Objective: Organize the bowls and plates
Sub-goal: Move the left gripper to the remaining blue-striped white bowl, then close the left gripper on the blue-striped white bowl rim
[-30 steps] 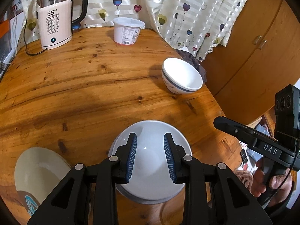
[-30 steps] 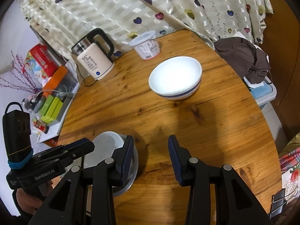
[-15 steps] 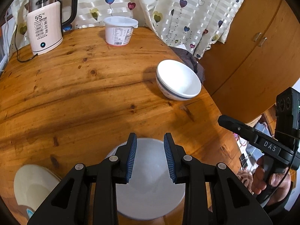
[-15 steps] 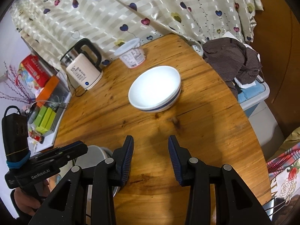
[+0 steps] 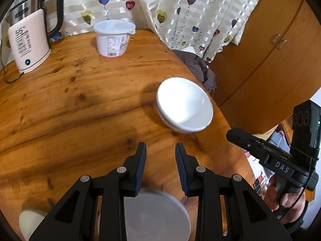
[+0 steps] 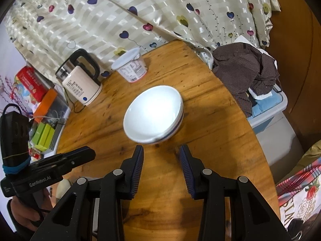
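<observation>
Both grippers hang open and empty: the right gripper just short of the white bowl on the table, the left gripper above a blurred, probably grey plate.

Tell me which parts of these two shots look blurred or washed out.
Left wrist view: the grey plate under the jaws and the bowl are motion-smeared; the kettle stays fairly crisp. Right wrist view: glare whitens the bowl's inside; the fisheye bends the table edge.
</observation>
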`<move>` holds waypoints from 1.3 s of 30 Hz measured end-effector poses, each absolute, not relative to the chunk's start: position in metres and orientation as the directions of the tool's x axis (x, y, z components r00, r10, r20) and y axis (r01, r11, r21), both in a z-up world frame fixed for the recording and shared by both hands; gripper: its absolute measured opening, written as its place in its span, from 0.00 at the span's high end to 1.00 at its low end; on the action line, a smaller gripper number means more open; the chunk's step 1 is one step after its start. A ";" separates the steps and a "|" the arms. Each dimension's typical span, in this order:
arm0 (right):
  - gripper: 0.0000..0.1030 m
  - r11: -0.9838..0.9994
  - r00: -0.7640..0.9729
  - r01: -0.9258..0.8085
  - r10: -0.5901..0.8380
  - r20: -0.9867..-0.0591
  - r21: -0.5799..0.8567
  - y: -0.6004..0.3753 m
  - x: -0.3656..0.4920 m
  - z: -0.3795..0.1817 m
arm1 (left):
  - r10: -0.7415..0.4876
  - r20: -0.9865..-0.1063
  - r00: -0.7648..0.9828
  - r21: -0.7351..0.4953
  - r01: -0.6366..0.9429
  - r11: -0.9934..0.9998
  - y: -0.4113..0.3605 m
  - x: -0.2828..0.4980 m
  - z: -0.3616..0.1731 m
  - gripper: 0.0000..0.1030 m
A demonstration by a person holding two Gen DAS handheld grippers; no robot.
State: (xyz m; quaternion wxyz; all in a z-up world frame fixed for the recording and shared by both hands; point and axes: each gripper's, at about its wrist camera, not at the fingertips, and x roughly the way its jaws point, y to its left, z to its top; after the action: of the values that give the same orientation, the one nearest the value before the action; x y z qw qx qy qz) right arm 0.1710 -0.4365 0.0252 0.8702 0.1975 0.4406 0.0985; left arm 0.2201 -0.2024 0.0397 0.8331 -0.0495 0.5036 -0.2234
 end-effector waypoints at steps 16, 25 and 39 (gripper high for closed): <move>0.64 0.900 0.570 0.015 0.350 -0.743 0.436 -0.448 0.216 0.011 | -0.455 -0.830 0.322 -0.373 0.285 0.883 -0.221 0.272 0.016 0.70; 0.67 0.897 0.561 0.017 0.357 -0.747 0.441 -0.449 0.233 0.004 | -0.463 -0.831 0.308 -0.386 0.279 0.879 -0.229 0.290 0.008 0.70; 0.80 0.895 0.538 0.024 0.364 -0.760 0.446 -0.447 0.242 -0.010 | -0.478 -0.830 0.287 -0.393 0.308 0.866 -0.236 0.293 -0.002 0.70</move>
State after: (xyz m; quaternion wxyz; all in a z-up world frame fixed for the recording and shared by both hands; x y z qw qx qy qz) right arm 0.2417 -0.4470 -0.0095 0.8522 0.2065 0.4703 0.0997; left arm 0.2935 -0.2360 -0.0016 0.7983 -0.0782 0.5440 -0.2463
